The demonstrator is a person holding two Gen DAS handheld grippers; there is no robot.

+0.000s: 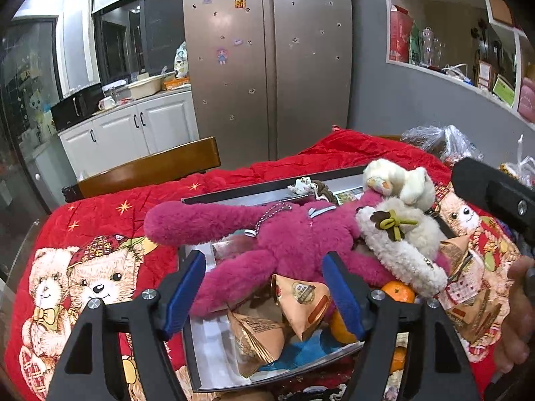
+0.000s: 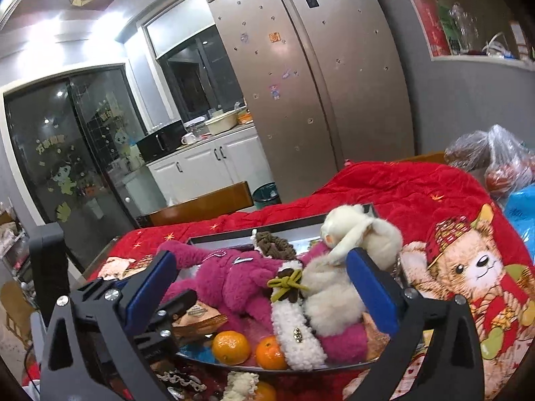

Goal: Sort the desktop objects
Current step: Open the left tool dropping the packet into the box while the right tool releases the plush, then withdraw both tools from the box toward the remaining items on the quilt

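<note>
A silver tray [image 1: 214,354] on a red teddy-bear cloth holds a magenta plush toy [image 1: 287,234], a cream fluffy plush [image 1: 401,240], tan triangular snack packets [image 1: 301,300] and oranges [image 1: 398,292]. My left gripper [image 1: 264,297] is open, its blue pads either side of the magenta plush's leg and a packet, just above them. In the right wrist view the magenta plush [image 2: 230,280], the cream plush [image 2: 331,287] and two oranges [image 2: 250,351] lie in the tray [image 2: 214,238]. My right gripper [image 2: 260,294] is open above the plush pile.
A wooden chair back [image 1: 150,167] stands behind the table, with a steel fridge [image 1: 267,60] and white cabinets [image 1: 133,127] beyond. Plastic bags [image 2: 495,157] sit at the table's far right. A brown scrunchie [image 2: 274,245] lies at the tray's back. More small items lie in front of the tray [image 2: 240,384].
</note>
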